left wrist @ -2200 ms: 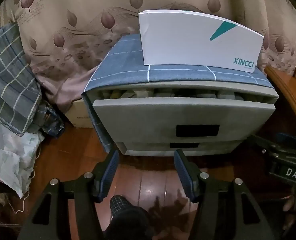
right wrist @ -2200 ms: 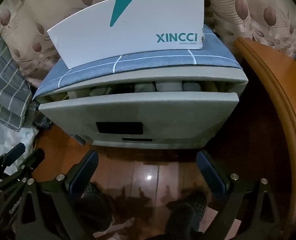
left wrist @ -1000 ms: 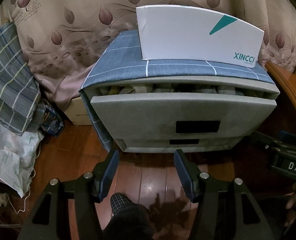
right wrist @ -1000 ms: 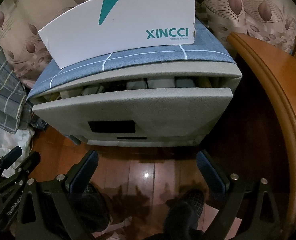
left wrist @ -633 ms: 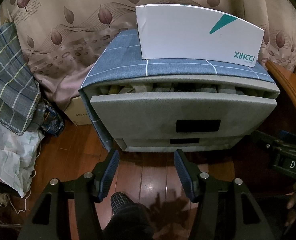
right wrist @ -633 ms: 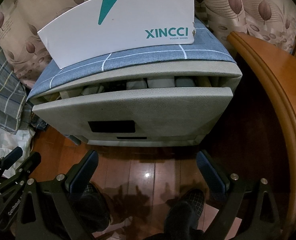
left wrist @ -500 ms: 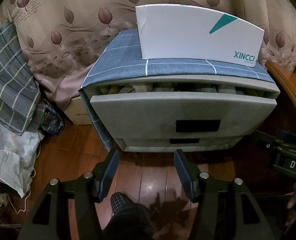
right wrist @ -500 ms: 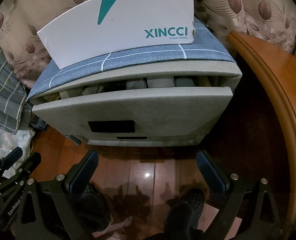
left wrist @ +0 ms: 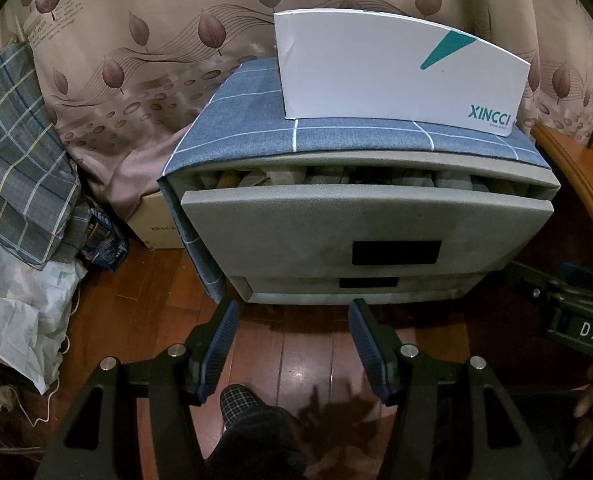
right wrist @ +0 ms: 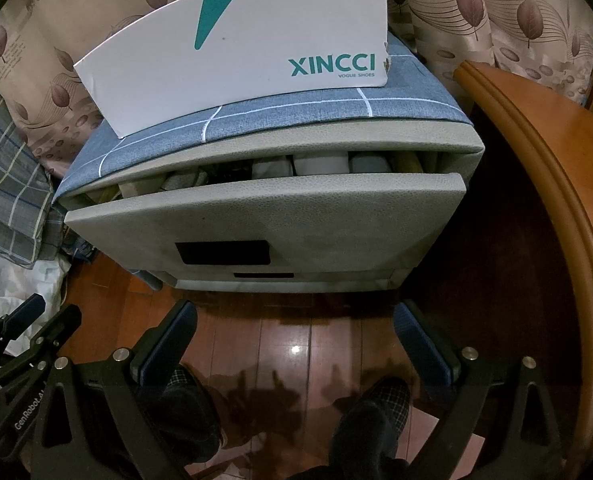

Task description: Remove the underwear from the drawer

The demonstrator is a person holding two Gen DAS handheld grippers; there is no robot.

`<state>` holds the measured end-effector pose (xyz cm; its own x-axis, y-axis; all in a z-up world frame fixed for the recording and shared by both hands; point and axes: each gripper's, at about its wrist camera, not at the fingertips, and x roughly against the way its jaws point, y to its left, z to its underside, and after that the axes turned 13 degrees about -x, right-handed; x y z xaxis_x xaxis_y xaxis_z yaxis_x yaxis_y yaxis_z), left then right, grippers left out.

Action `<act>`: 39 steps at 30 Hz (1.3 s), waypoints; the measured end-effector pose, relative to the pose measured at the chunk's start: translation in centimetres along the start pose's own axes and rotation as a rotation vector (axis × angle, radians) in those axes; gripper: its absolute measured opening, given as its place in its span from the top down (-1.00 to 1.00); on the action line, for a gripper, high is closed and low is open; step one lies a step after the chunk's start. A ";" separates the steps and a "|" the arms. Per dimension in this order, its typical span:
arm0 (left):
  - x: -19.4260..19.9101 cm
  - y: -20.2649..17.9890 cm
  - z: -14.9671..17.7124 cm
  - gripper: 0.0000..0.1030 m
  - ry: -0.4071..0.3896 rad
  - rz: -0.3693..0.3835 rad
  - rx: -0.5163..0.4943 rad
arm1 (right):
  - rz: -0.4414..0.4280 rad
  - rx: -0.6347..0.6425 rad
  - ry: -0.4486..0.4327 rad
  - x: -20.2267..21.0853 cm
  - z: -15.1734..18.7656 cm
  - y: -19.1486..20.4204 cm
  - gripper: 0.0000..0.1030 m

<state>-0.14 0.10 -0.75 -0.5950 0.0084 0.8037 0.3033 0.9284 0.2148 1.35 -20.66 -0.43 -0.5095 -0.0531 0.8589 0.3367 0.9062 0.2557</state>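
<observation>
A grey two-drawer cabinet stands on the wooden floor. Its top drawer [left wrist: 296, 224] [right wrist: 336, 216] is pulled out a little. Folded underwear [left wrist: 376, 176] [right wrist: 320, 164] in grey and white rows shows through the gap behind the drawer front. My left gripper [left wrist: 292, 312] hangs open above the floor, in front of the cabinet's lower drawer [left wrist: 368, 284], with nothing between its fingers. My right gripper [right wrist: 296, 316] also stands open, wider, in front of the cabinet and empty.
A white XINCCI shoe box [left wrist: 396, 80] sits on the blue checked cloth [left wrist: 236, 132] covering the cabinet. Plaid fabric and bags [left wrist: 20, 184] pile up at the left. A curved wooden furniture edge [right wrist: 556, 168] is at the right. A person's checked slippers [right wrist: 384, 400] are below.
</observation>
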 end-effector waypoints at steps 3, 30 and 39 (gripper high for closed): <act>0.0 0.0 0.0 -0.14 0.001 -0.003 0.000 | -0.001 0.000 0.000 0.0 0.0 0.0 -0.90; 0.1 0.8 -0.1 -0.14 -0.001 0.019 0.036 | -0.004 -0.012 -0.011 0.3 -0.4 -0.3 -0.90; 1.2 2.0 -0.9 -0.14 -0.063 0.007 0.074 | 0.000 -0.008 -0.049 0.2 -2.6 -0.1 -0.90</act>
<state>0.41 1.61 1.14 -0.6395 0.0364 0.7679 0.2532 0.9531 0.1657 3.29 -21.84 0.87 -0.5472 -0.0324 0.8364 0.3433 0.9027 0.2595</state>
